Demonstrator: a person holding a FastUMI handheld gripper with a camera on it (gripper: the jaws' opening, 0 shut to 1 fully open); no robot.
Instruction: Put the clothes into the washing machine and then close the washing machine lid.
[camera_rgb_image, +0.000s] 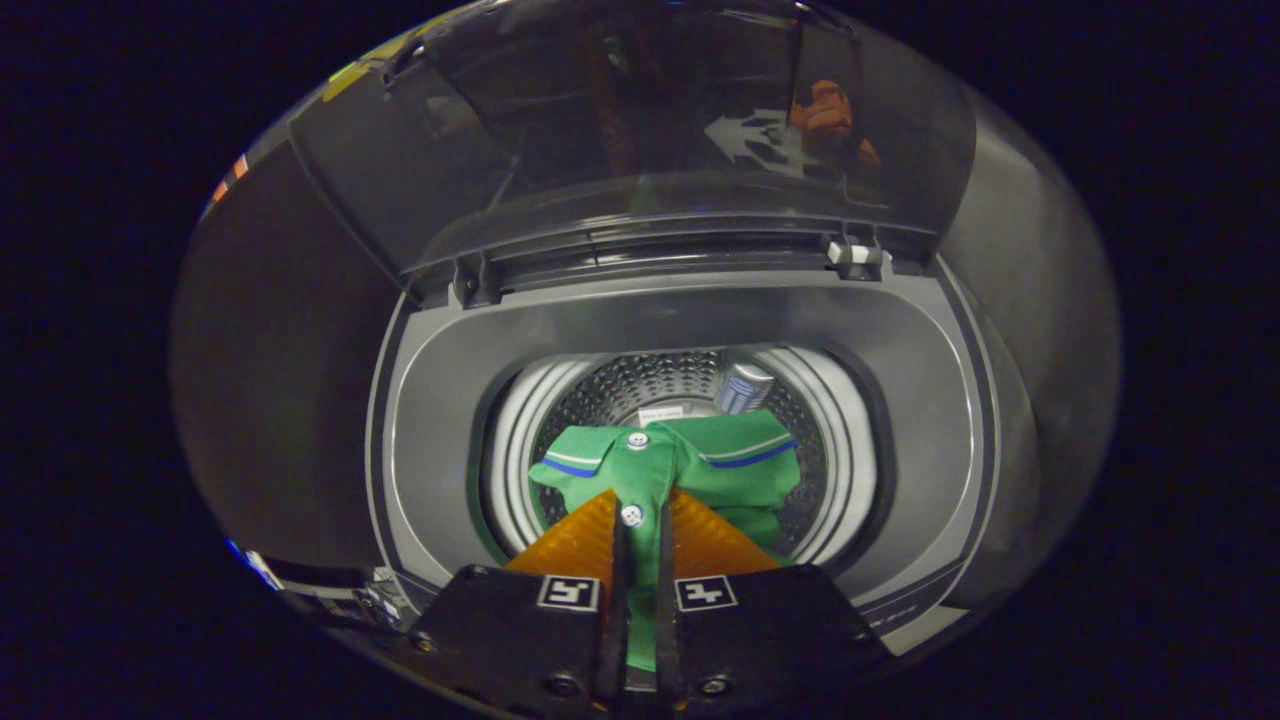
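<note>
- While held over the open washing machine (930, 420), the gripper (640, 520) has its fingers drawn nearly together, both pressing on a fold of the green shirt (690, 460).
- Shirt: green polo with white and blue trim on the collar and white buttons; the button strip runs between the fingers, and the collar spreads just ahead of them.
- Shirt hangs within the mouth of the drum (650, 385), whose perforated metal wall shows beyond it.
- Lid (640, 130): raised, standing upright beyond the drum, hinged at the far rim; its dark panel is glossy and reflective.
</note>
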